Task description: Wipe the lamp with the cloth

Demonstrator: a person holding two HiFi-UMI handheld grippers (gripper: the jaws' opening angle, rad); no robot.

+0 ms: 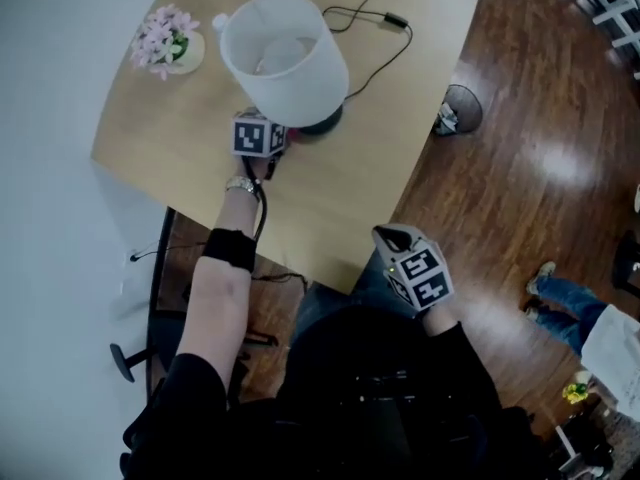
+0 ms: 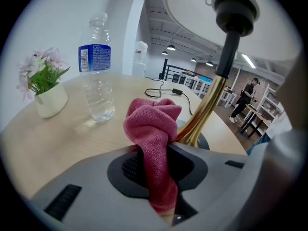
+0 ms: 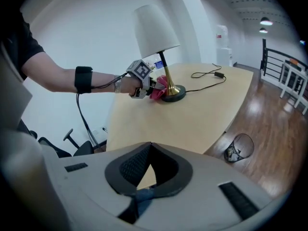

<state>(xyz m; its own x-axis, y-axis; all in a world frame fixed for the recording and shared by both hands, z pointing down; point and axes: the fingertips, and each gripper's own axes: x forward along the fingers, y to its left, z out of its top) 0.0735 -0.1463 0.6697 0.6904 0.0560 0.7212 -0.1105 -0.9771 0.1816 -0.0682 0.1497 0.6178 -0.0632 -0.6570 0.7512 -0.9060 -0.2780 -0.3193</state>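
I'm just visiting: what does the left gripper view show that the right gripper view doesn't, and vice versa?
Only the left gripper view: the bulb socket under the shade, and a distant standing person. Only the right gripper view: the wastebasket on the floor, the person's banded left arm, and the right hand-held gripper, shut and empty. Both: the pink cloth clamped in the left hand-held gripper beside the lamp's brass stem, the table and the cord.
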